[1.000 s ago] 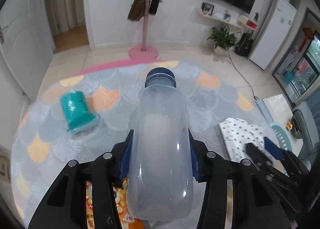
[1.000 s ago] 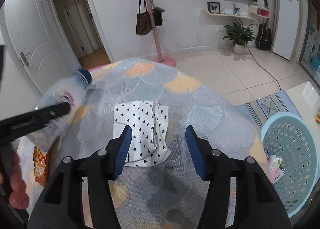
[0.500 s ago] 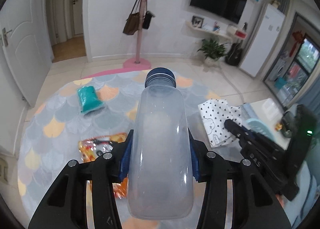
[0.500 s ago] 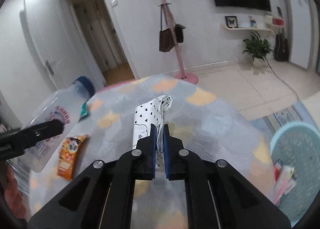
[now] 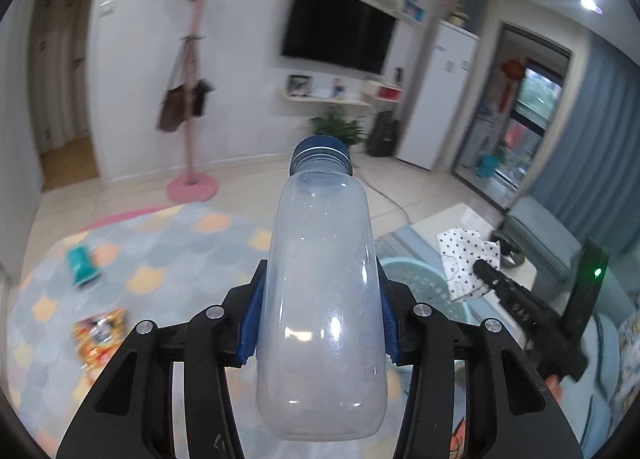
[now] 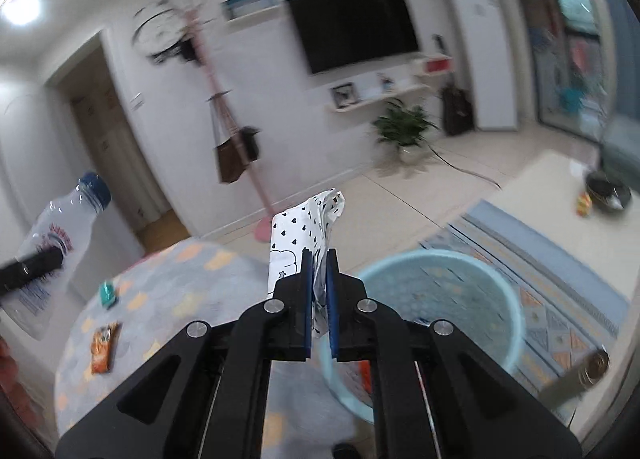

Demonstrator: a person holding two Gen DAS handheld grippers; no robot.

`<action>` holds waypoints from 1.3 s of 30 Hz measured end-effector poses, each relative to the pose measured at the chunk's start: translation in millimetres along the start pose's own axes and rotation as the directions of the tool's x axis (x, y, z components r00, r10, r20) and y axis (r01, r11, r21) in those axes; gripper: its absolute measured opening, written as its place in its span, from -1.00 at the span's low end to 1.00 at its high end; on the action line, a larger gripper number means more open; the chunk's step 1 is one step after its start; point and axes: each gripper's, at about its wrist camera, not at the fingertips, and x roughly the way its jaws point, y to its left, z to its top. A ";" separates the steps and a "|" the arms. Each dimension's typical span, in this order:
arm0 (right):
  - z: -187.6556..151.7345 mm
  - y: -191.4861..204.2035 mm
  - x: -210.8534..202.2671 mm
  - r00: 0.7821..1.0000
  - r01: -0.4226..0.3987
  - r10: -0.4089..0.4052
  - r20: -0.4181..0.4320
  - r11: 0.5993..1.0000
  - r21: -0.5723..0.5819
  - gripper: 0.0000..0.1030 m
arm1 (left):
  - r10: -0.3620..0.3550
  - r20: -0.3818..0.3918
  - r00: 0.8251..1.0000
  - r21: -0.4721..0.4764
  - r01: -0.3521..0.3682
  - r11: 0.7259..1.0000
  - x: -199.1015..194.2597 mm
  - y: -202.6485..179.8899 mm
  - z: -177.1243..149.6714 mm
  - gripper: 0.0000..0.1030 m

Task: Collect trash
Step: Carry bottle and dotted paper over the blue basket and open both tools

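My left gripper (image 5: 318, 291) is shut on an empty clear plastic bottle (image 5: 320, 279) with a blue cap, held in the air; the bottle also shows at the left of the right wrist view (image 6: 56, 235). My right gripper (image 6: 319, 271) is shut on a white wrapper with black hearts (image 6: 304, 227), lifted above the rug; the wrapper also shows in the left wrist view (image 5: 464, 259). A light blue basket (image 6: 492, 291) sits on the floor just right of and below the right gripper; its rim shows behind the bottle in the left wrist view (image 5: 416, 271).
A teal cup (image 5: 82, 265) and an orange snack packet (image 5: 100, 335) lie on the round scale-patterned rug (image 5: 180, 255). They also show in the right wrist view, cup (image 6: 108, 293) and packet (image 6: 104, 347). A pink coat stand (image 5: 192, 163) is behind. A low table (image 6: 560, 187) stands right.
Both grippers have risen and swung right toward the basket, carrying the bottle and the wrapper. One second ago the right gripper was open over the wrapper; it then shut on it and lifted it.
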 end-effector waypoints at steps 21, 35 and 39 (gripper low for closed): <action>-30.3 -120.1 32.9 0.952 0.258 -0.234 -0.198 0.961 0.105 -0.91 | -0.129 -0.287 0.949 0.033 0.145 0.989 176.9 -99.3 -46.9 -0.11; -34.2 -112.0 38.3 0.955 0.219 -0.187 -0.230 0.968 0.124 0.05 | -0.153 -0.273 0.950 -0.014 0.155 0.988 151.3 -62.6 -54.9 0.40; -29.3 -95.0 32.2 0.960 0.200 -0.178 -0.217 0.976 0.084 0.05 | -0.173 -0.241 0.955 -0.063 0.162 0.985 126.3 -47.3 -51.2 0.40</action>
